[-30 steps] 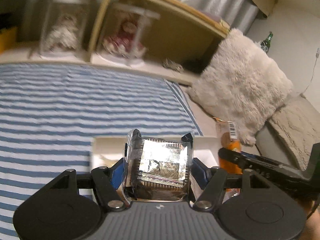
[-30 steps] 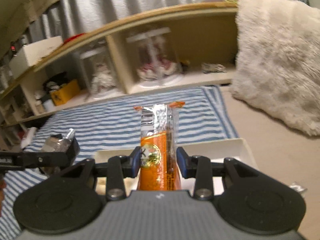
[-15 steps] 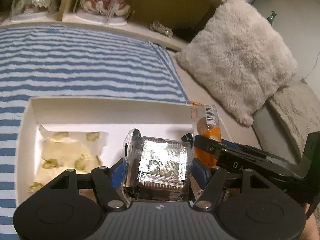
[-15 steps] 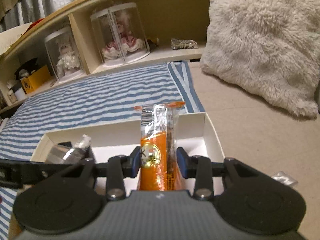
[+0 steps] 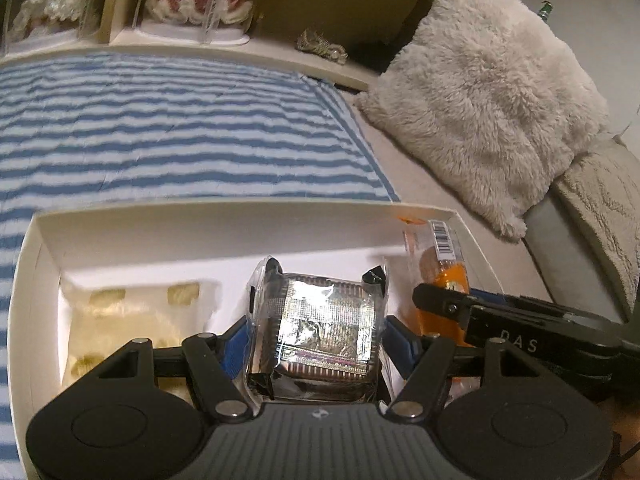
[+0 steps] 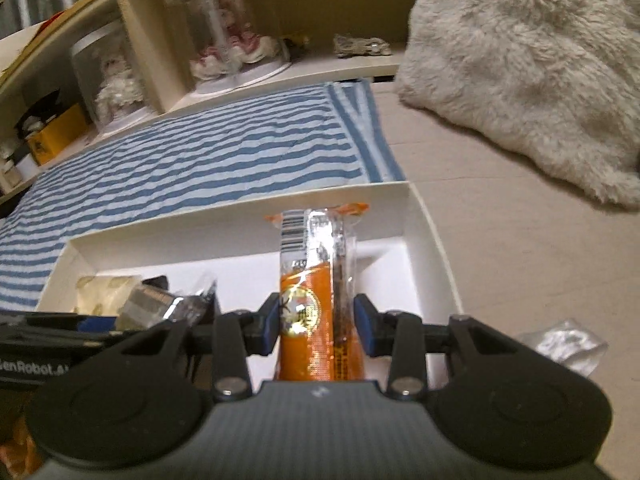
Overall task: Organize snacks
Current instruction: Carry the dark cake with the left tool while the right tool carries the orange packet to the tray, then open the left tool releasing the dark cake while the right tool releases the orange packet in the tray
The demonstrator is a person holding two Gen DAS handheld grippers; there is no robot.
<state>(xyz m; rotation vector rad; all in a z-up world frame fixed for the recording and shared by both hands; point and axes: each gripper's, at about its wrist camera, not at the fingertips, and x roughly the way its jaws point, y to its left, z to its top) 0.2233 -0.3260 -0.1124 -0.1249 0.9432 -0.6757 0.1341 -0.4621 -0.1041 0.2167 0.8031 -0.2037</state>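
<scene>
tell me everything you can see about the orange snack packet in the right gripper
The orange snack packet is a long, narrow pouch of glossy plastic: orange below with a round gold emblem, clear near the top with a barcode and a crimped orange end. It stands roughly upright, pinched at its lower half between the right gripper and its blue pads, over the right end of the white box. Whether its bottom touches the box floor is hidden.
</scene>
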